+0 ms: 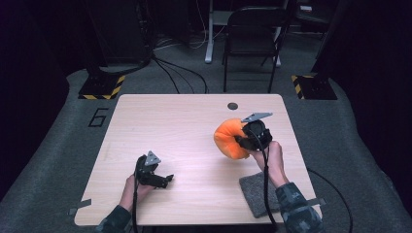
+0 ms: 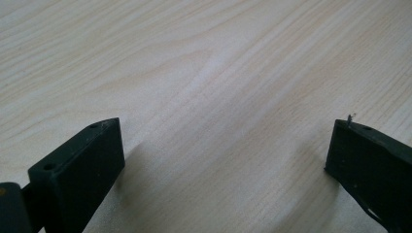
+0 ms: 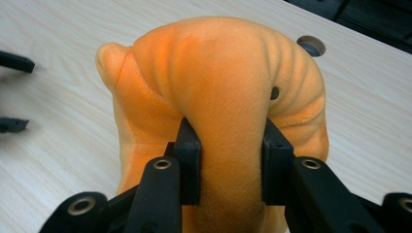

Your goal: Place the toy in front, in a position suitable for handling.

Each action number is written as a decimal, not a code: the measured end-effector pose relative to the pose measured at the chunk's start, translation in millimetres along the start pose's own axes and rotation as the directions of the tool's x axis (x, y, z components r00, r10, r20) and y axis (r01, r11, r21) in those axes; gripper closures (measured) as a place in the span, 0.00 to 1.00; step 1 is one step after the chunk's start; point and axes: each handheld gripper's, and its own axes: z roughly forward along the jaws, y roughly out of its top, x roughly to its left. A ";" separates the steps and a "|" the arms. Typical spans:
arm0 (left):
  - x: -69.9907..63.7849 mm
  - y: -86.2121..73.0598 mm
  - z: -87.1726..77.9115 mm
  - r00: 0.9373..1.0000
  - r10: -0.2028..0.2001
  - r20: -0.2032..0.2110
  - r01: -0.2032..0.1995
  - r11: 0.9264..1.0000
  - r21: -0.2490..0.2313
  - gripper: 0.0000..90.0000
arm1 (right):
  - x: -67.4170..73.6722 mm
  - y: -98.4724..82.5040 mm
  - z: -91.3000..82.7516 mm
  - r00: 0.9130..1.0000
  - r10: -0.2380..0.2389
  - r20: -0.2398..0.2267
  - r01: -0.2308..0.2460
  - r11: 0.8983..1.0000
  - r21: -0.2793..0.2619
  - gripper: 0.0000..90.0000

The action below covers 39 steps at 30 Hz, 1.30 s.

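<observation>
So the big pale wood-grain surface (image 1: 184, 145) is the stage here, and most of it is bare, which makes sense since there's really one thing being worked.

That thing is the soft orange plush toy, a curved, ribbed, stuffed shape (image 1: 230, 138). It sits right in the right claw (image 1: 244, 142), squeezed between the two black jaws, and the fabric bulges out on both sides of them in the right gripper view (image 3: 228, 97). The pinch is on a narrow rolled part of the body, probably because that's the one spot slim enough to fit between the jaws while the fat part hangs out beyond the tips. From above it looks lifted clear of the surface or barely brushing it, hard to tell which. My guess is it's being carried somewhere, maybe toward the grey felt-like rectangular pad (image 1: 257, 191), which lies back behind that claw, beside the person's wrist at the near edge.

The left claw (image 1: 163, 180) is way off to the other side of the toy, well apart from it, parked low over bare wood with its jaws spread wide and nothing between them (image 2: 223, 160). Looks like it's just waiting its turn.

Smallest bit: a little dark round hole in the surface (image 1: 232, 106), just beyond the toy, past the right claw's tips.
</observation>
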 end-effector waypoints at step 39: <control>0.0 0.2 0.2 1.000 0.001 0.001 -0.001 1.000 0.000 0.00 | 53.3 -26.2 82.1 0.953 0.240 0.182 -0.249 0.968 0.029 0.40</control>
